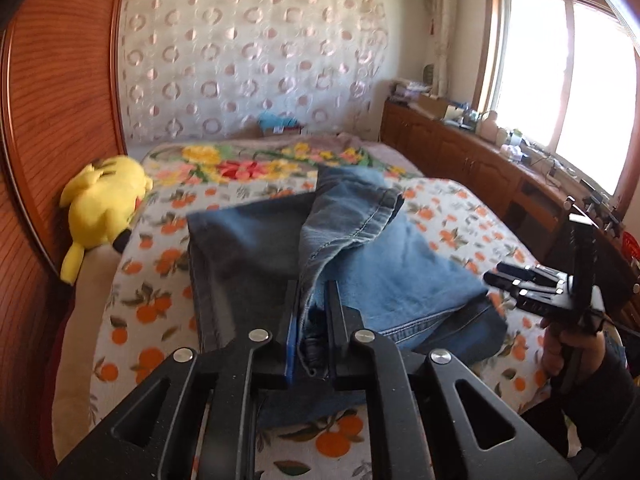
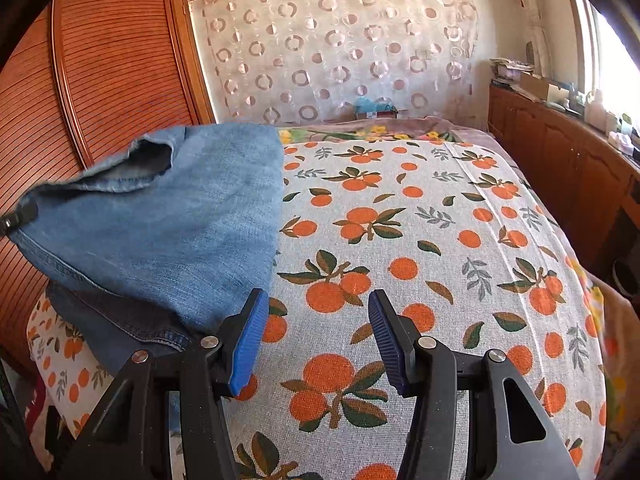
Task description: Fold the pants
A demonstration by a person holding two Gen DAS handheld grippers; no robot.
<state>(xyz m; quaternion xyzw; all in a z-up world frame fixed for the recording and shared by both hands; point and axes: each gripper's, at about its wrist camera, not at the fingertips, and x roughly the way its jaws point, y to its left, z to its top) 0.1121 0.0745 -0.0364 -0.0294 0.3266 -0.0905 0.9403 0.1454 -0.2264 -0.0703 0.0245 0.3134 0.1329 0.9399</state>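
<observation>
While right gripper (image 2: 318, 336) gapes, left gripper (image 1: 313, 320) pinches jeans (image 1: 360, 248).

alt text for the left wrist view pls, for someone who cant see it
The left gripper is shut on a fold of blue jeans that lie on a bed with an orange-print bedspread. The right gripper, held in a hand, hovers at the right edge; a yellow plush toy lies by the wooden headboard.
</observation>
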